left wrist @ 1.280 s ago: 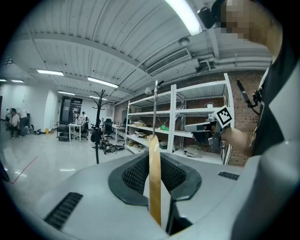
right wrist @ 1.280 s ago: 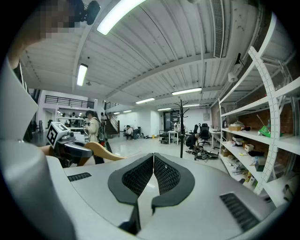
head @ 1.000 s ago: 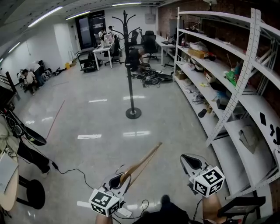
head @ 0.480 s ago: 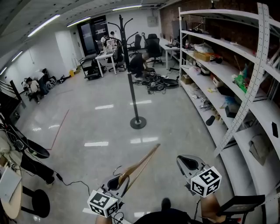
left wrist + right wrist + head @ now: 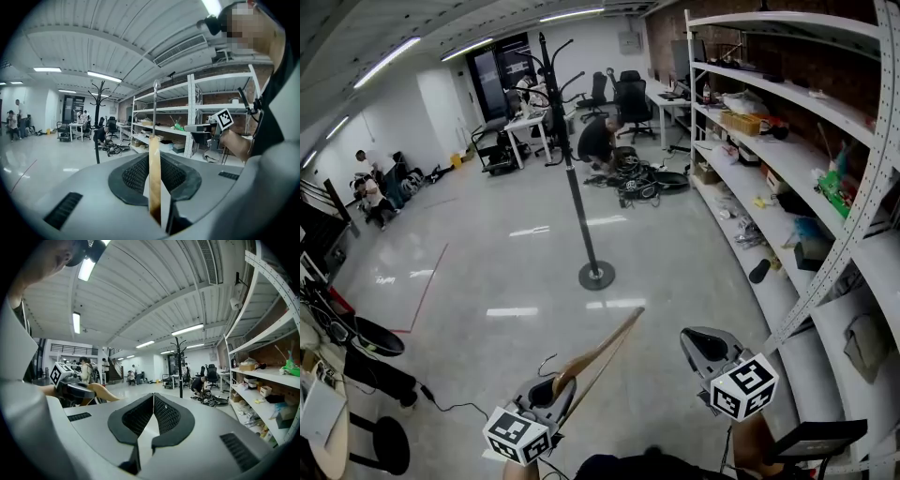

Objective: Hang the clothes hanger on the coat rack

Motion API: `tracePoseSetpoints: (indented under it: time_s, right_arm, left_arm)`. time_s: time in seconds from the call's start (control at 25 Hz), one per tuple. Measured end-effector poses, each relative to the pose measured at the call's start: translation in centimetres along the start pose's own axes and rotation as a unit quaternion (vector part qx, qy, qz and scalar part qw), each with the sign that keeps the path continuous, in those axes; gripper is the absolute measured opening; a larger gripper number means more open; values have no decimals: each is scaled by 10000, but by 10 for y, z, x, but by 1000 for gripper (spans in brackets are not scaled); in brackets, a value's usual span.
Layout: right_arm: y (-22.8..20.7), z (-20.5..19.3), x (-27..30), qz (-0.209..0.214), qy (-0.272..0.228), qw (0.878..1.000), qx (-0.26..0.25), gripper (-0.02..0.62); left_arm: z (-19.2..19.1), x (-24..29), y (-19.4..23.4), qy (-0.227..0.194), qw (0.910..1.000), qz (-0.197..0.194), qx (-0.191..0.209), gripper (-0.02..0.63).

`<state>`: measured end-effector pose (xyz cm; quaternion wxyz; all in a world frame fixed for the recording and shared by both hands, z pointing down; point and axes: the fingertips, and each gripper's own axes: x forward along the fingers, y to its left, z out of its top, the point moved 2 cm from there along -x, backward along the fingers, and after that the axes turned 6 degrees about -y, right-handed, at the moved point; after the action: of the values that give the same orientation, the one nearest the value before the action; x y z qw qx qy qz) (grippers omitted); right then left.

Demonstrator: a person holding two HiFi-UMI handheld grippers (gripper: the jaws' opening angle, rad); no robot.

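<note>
LEFT: our left gripper [image 5: 551, 389] is clenched on the light-brown wooden clothes hanger [image 5: 602, 349], held low ahead of us | RIGHT: our right gripper [image 5: 705, 347] is pressed together, empty | TARGET: the tall black metal coat rack [image 5: 574, 178] stands well apart | RISK: we judge the thin-edge grip could let the hanger pivot and miss a peg.

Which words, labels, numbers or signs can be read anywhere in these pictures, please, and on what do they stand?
No text can be read in any view.
The marker cubes of the left gripper and right gripper: black-and-white square patterns, no letters or digits.
The wooden clothes hanger in the left gripper: no print visible.
Any print on goods on the white metal shelves: too small to read.
</note>
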<state>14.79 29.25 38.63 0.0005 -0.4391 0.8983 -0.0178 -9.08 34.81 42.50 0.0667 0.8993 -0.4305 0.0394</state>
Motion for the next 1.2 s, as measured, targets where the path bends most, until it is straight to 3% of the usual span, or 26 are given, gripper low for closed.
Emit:
tracePoseSetpoints:
  time_s: [0.32, 0.88, 1.2]
  right_arm:
    - [-36, -5, 61, 21, 110, 9999, -38, 8]
    - [-74, 1, 249, -288, 387, 9987, -152, 8]
    - [-111, 1, 312, -256, 399, 9988, -153, 8]
  left_arm:
    - [1, 52, 45, 131, 9999, -95, 13, 52]
    - [35, 144, 224, -105, 9984, -530, 169, 52]
    - [53, 202, 269, -143, 9969, -758, 176, 52]
